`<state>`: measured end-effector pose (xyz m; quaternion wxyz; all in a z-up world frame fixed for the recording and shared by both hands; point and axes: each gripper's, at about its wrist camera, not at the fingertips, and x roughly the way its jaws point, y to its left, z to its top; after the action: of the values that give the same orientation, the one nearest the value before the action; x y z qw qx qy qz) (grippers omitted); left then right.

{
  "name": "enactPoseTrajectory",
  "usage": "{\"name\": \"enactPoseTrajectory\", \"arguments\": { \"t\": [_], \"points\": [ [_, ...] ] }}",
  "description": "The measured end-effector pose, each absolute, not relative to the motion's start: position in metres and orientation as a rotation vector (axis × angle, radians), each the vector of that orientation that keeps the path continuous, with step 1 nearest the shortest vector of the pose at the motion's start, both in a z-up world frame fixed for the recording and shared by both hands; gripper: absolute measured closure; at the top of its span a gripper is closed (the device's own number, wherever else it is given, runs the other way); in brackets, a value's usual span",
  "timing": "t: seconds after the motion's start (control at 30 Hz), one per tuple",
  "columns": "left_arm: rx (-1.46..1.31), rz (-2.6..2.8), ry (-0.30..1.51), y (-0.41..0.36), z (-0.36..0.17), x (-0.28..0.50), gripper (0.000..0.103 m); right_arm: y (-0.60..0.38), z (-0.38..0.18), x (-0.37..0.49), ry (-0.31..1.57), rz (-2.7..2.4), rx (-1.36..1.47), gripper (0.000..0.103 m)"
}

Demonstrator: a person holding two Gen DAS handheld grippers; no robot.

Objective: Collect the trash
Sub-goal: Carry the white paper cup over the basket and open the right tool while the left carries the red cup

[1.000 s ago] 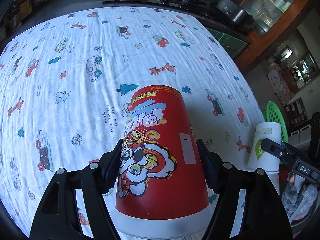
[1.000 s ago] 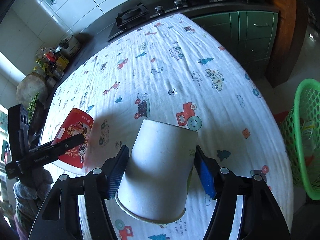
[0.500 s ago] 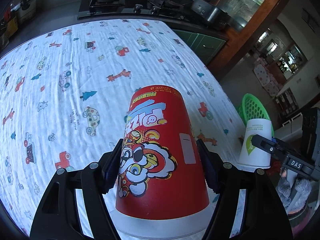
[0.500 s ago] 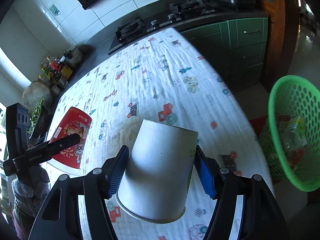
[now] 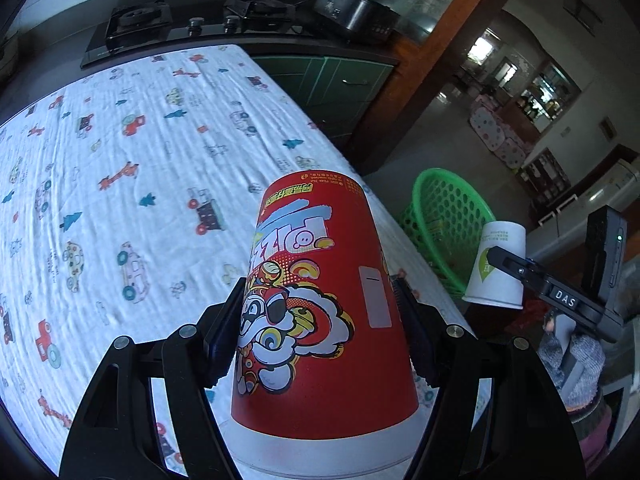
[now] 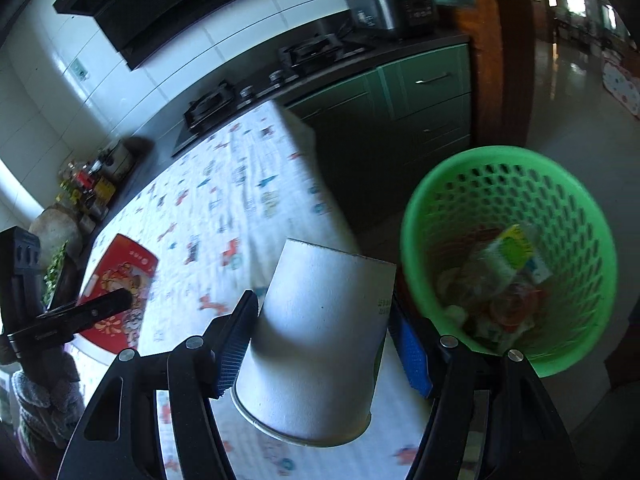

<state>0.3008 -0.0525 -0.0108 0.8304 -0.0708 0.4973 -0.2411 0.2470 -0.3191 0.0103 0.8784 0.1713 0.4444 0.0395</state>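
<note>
A: Left wrist view looks forward and down from above the table [image 5: 120,184], red cup [image 5: 316,304] close against the lens, stove [image 5: 136,24] far behind

B: Right wrist view sits past the table edge, white cup [image 6: 320,340] close up, aimed over the green basket [image 6: 560,208]

A: Shared: table, basket [image 5: 452,216], stove [image 6: 212,104], both cups [image 5: 498,268] [image 6: 120,292]

A home kitchen is showing: a black 2-burner gas stove [image 5: 192,26] is sitting atop green wooden cabinets [image 6: 416,100] beneath white wall tiles [image 6: 48,96].
</note>
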Motion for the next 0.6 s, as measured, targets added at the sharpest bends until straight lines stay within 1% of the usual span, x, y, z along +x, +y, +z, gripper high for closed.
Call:
{"name": "enactPoseTrajectory", "arguments": {
  "t": [0.27, 0.6],
  "points": [
    [-0.132, -0.587, 1.055, -0.111, -0.008, 0.305, 0.034, -0.398, 0.004, 0.233, 0.863, -0.085, 0.289, 0.04],
    [-0.102, -0.66, 1.06, -0.177, -0.005, 0.317, 0.034, -0.451, -0.031, 0.246, 0.891, -0.187, 0.235, 0.04]
  ]
}}
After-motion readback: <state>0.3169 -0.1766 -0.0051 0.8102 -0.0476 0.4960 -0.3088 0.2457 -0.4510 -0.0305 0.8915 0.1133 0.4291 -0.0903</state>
